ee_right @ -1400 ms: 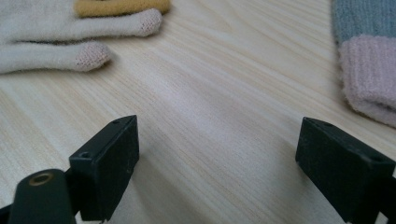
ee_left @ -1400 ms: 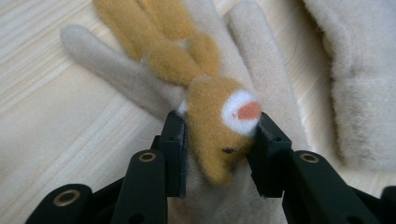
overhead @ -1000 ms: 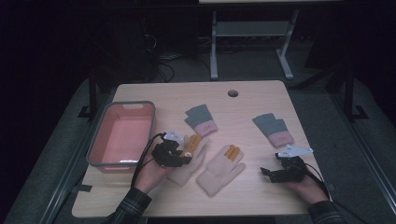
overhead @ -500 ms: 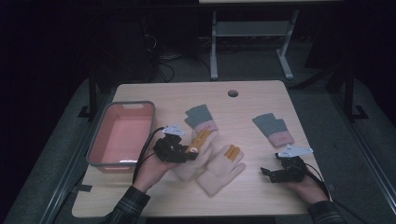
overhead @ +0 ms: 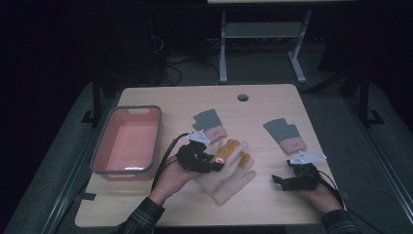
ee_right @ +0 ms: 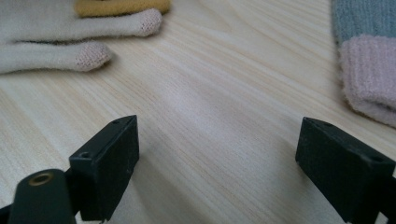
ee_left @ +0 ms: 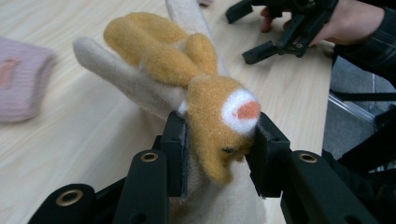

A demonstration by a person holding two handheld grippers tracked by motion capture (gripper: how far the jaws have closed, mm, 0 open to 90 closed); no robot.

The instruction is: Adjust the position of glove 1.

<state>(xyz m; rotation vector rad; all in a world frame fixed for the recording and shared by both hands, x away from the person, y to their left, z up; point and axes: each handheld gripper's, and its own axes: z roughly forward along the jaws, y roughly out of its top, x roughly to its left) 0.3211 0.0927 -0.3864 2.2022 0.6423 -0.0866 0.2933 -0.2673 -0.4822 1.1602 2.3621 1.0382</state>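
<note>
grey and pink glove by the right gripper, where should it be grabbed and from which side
Grip the pink cuff of the grey and pink glove, coming from the near side with the open right gripper. The glove lies flat, cuff toward the person, and that thick folded edge faces the fingers.

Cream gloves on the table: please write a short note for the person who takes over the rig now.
Left gripper: shut on the orange-tipped glove, which lies over the second cream glove mid-table.
Right gripper: open, holding nothing, low over bare wood at the right of the table.
Two grey-and-pink gloves lie farther back. The pink bin at left has nothing in it.
Done: one glove gripped. Left: probably moving the gloves into the bin; none is there yet.
</note>
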